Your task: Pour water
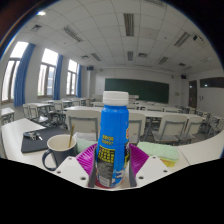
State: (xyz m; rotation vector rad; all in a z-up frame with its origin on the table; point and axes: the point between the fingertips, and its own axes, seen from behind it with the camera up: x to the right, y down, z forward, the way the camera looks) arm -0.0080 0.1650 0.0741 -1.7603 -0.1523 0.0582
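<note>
A blue-labelled plastic bottle (113, 140) with a white cap stands upright between my fingers. Both purple pads (88, 158) press against its sides, so my gripper (113, 165) is shut on it and holds it above the table. A dark mug (58, 150) with a pale inside stands to the left of the bottle, just beyond the left finger, on the white table (30, 165).
A black flat item (35, 140) lies on the table behind the mug. A pale yellow-green flat object (163, 154) lies to the right of the bottle. Rows of classroom desks and chairs (170, 122) fill the room behind, with a green chalkboard (137, 90) on the far wall.
</note>
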